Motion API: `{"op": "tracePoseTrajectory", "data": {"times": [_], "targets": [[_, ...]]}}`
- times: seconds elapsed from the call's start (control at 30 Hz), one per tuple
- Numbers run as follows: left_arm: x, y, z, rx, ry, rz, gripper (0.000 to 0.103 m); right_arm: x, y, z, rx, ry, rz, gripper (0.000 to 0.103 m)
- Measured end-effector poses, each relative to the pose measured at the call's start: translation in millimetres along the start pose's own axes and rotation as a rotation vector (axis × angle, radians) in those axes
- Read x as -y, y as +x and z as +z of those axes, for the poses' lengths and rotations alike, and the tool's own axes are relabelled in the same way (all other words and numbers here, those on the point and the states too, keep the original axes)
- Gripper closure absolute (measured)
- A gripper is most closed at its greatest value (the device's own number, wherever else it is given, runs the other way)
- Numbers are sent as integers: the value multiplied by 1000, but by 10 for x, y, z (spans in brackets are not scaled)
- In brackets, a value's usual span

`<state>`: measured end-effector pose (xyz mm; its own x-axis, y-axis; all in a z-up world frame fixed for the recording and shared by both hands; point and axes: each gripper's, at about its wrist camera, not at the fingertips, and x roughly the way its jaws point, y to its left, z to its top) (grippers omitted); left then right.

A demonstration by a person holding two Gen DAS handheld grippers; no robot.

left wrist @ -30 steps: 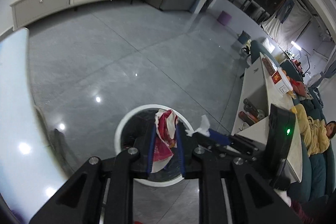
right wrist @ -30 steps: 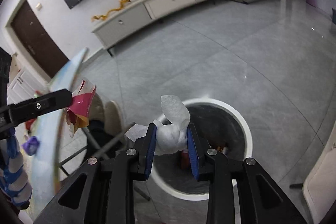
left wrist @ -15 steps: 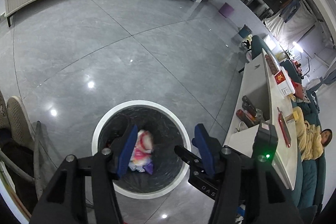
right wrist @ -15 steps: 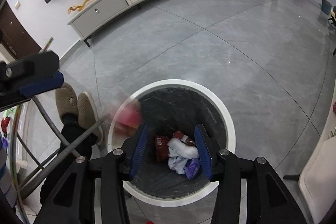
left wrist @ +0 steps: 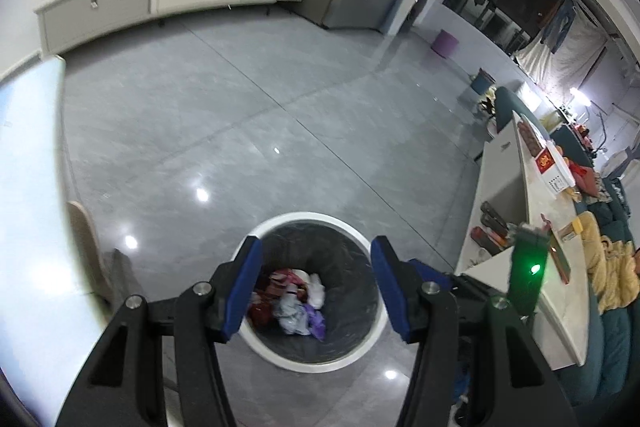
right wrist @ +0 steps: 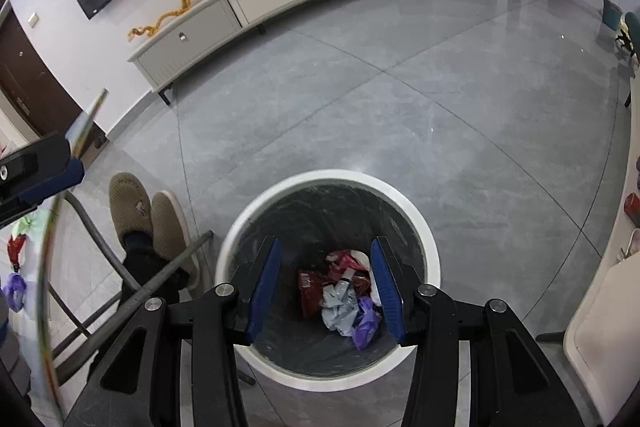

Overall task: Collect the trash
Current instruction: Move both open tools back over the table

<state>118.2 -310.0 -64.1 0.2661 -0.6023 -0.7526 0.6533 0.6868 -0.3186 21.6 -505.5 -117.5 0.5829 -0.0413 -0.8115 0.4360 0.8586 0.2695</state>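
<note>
Over the round white-rimmed trash bin with the black liner, your right tongs hang with the blue pads spread wide apart, nothing between them. Your left tongs are spread apart too, empty, above the same bin. The trash is down in the bin: a crumpled heap of red wrappers, pale blue-grey paper, white tissue and a purple scrap, lying on the liner bottom; the left view shows the same heap.

Step in hand, as I judge it: the drop is done for both tongs, and you're at the release point above the bin. Next move calls for lifting clear of the rim and going for more trash. The left edge of the right view shows small bits, one red and one purple, seemingly on a glass-edged surface, partly cut off, so I can't tell what they are. The long white surface on the right carries assorted items; too small to tell which are trash. Watch the grey metal chair legs and the person's tan slippers just beside the bin when you swing away.
</note>
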Motion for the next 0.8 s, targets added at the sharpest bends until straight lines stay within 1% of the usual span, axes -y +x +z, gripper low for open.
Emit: {"op": "tracePoseTrajectory", "data": {"times": [0.23,0.37,0.47,0.57,0.8], "targets": [[-218,-656,-175,106,28,90,47,-372,-354,45,69,-50,44,56],[-401,-1019,-317,163,28,148,47,-689,-568,46,103,-96,88,56],[-582,-1294,-467,200,19,207,46,-942,-705,11,119,-140,128,55],[-768,-1534,-635,225,8,282,46,-1171,-813,-37,127,-180,166,55],[-1149,-2091,-986,283,-67,431,46,-1780,-1011,-235,128,-277,248,55]]}}
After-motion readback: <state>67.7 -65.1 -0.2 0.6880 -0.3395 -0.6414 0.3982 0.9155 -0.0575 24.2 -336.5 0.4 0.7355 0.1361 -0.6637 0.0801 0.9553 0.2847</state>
